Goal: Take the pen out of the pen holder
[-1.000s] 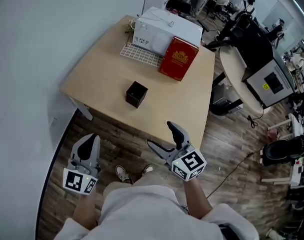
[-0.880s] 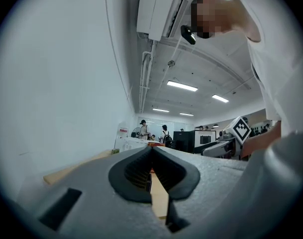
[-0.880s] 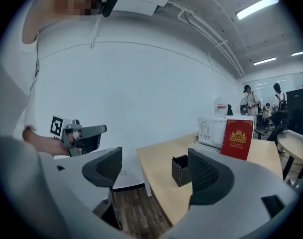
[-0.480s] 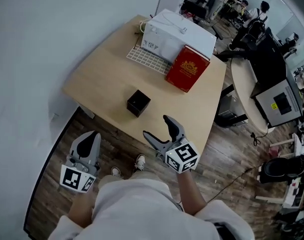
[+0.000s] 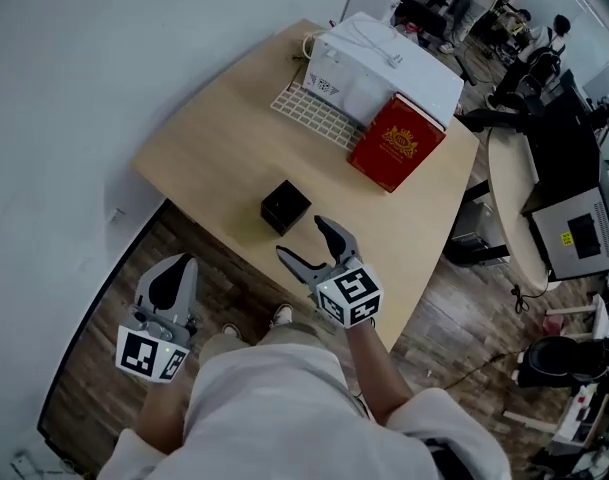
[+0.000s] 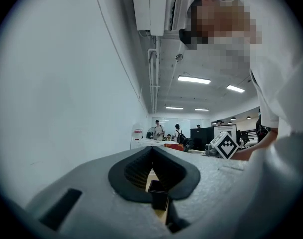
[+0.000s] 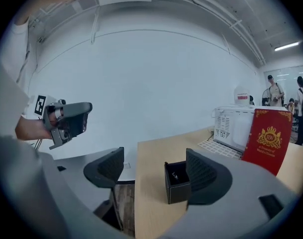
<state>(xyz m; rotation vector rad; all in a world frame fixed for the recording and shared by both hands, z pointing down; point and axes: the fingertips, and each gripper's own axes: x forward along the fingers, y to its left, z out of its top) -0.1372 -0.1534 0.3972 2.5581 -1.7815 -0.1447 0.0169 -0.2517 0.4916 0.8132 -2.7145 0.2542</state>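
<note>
The pen holder [image 5: 285, 206], a small black open-topped box, stands near the front edge of the wooden table [image 5: 214, 138]. In the right gripper view the pen holder [image 7: 177, 183] sits just left of the right jaw, and a small silvery bit [image 7: 175, 175] shows inside it. My right gripper [image 5: 302, 238] is open at the table edge, just short of the box and not touching it. My left gripper [image 5: 182, 264] hangs shut and empty over the floor, left of the table. In the left gripper view the shut left gripper [image 6: 152, 149] leaves a gap showing the box [image 6: 158, 194].
A white appliance [image 5: 384, 66] on a white mat [image 5: 309, 115] and an upright red book [image 5: 396, 143] stand at the table's far side. A white wall [image 5: 74, 88] runs on the left. Desks and a round table [image 5: 529, 198] stand to the right.
My right gripper has moved forward from over the floor to the table edge, close to the pen holder, still open. The left gripper has stayed low and shut.
</note>
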